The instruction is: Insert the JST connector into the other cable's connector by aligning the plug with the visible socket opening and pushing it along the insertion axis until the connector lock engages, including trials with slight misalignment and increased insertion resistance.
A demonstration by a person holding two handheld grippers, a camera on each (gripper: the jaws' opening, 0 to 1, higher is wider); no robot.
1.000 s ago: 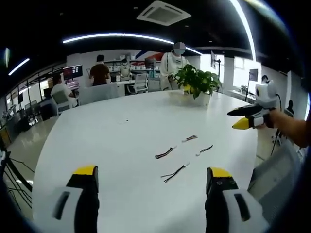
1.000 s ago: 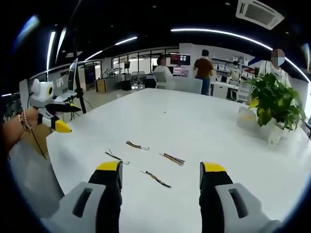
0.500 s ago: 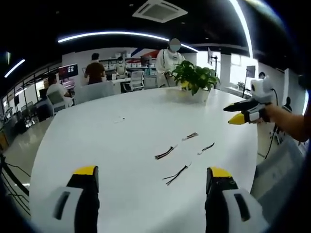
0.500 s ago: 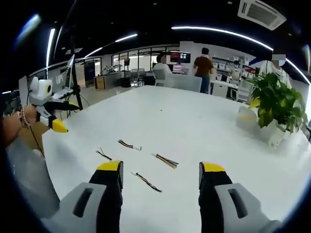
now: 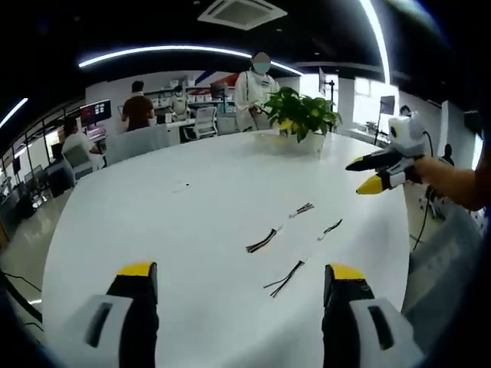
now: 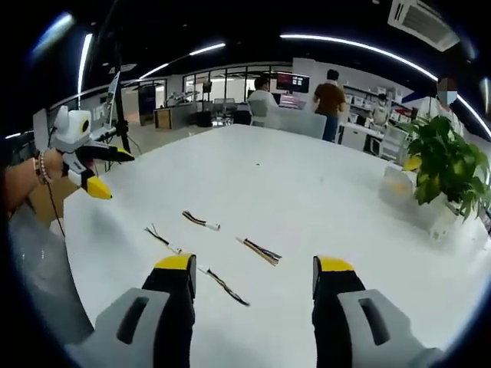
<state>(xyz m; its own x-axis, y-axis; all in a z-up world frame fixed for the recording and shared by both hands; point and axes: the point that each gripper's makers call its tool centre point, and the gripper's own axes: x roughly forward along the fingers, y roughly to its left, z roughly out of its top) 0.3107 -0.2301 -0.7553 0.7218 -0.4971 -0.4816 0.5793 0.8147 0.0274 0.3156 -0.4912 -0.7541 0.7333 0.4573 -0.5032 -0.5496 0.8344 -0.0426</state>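
Several short JST cables lie loose on the white table [image 5: 153, 222]. In the left gripper view one with a white connector end [image 5: 262, 241] lies mid-table, another [image 5: 285, 277] lies nearest my left gripper [image 5: 242, 280]. That gripper hovers above the table, open and holding nothing. My right gripper [image 5: 365, 174] comes in from the right, held in a hand, jaws apart. In the right gripper view the cables [image 6: 201, 221] [image 6: 259, 250] [image 6: 224, 285] lie just ahead of my open right gripper [image 6: 253, 270]. My left gripper [image 6: 113, 175] hangs over the table's left edge.
A potted green plant [image 5: 303, 115] [image 6: 441, 165] stands at the far side of the table. Beyond it are people [image 5: 257, 80], office chairs and desks. The table's near edge [image 6: 84, 253] curves close to the person's sleeve.
Both views have shifted a little as the hands drifted. The cables lie where they were. Both grippers stay open and have taken hold of nothing.
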